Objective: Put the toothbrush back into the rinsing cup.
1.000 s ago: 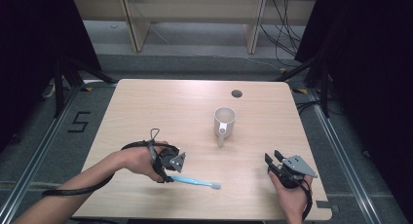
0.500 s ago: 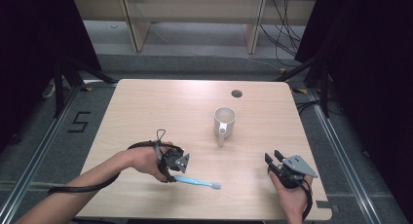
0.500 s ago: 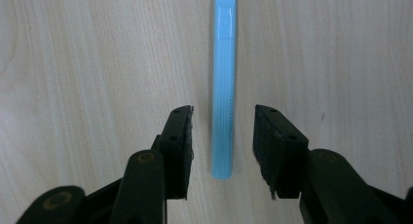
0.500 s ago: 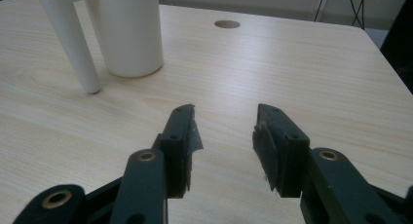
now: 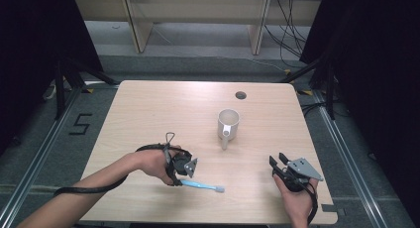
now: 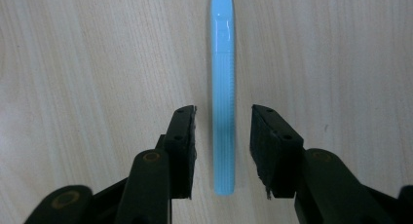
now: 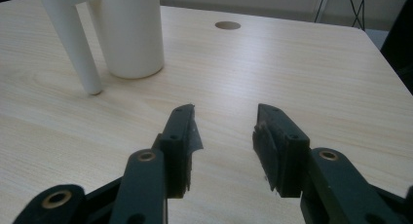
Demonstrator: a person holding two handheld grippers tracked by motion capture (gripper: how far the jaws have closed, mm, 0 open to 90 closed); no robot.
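A light blue toothbrush [image 5: 200, 185] lies flat on the wooden table [image 5: 148, 109], near its front edge. My left gripper [image 5: 184, 176] points down over the handle end. In the left gripper view the handle [image 6: 223, 112] runs between the two jaws of the left gripper [image 6: 223, 118], and a narrow gap shows on each side. These jaws have just been closing, and the pads do not touch the handle. My right gripper [image 5: 277, 161] rests at the front right, open, with nothing between its jaws [image 7: 225, 121]. A white mug [image 5: 228, 124] stands upright mid-table, its handle toward me.
The mug [image 7: 129, 31] stands to the far left ahead of the right gripper. A round cable hole [image 5: 240, 95] lies in the table behind the mug. Dark floor, rails and shelving surround the table.
My left hand has shifted a little to the right, over the toothbrush's handle end. The right hand and the mug have not moved.
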